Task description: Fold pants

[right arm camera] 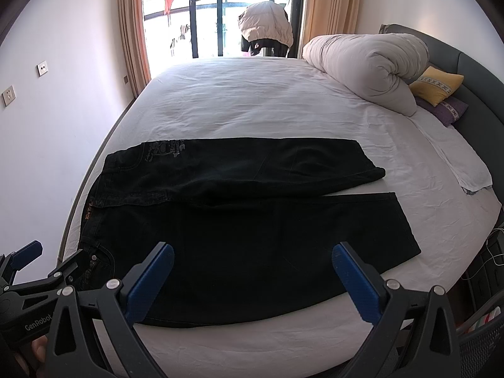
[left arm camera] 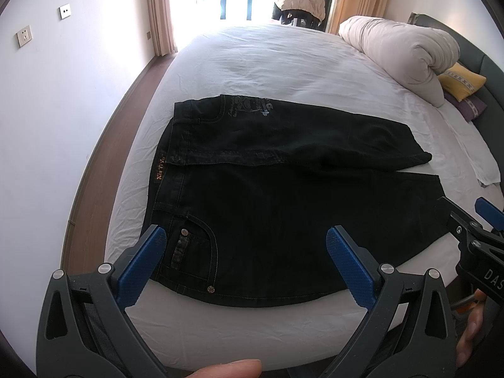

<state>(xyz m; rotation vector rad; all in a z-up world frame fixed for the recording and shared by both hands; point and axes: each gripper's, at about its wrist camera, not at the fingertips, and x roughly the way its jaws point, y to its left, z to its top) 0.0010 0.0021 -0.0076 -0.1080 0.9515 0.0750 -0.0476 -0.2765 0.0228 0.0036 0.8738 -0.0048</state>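
left wrist: left gripper [left arm camera: 242, 264] jaws wide open, empty; right gripper [right arm camera: 252, 280] same. pants [left arm camera: 283, 208] flat on bed [left arm camera: 267, 63], legs splayed. risk: pinching sheet with denim, dragging both.

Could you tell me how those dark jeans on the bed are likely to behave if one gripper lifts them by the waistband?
The dark jeans lie flat and limp on the white sheet, so they would probably drape and sag rather than hold shape. Their thick stitched denim suggests some weight. The two legs lie apart, so they would likely swing separately.
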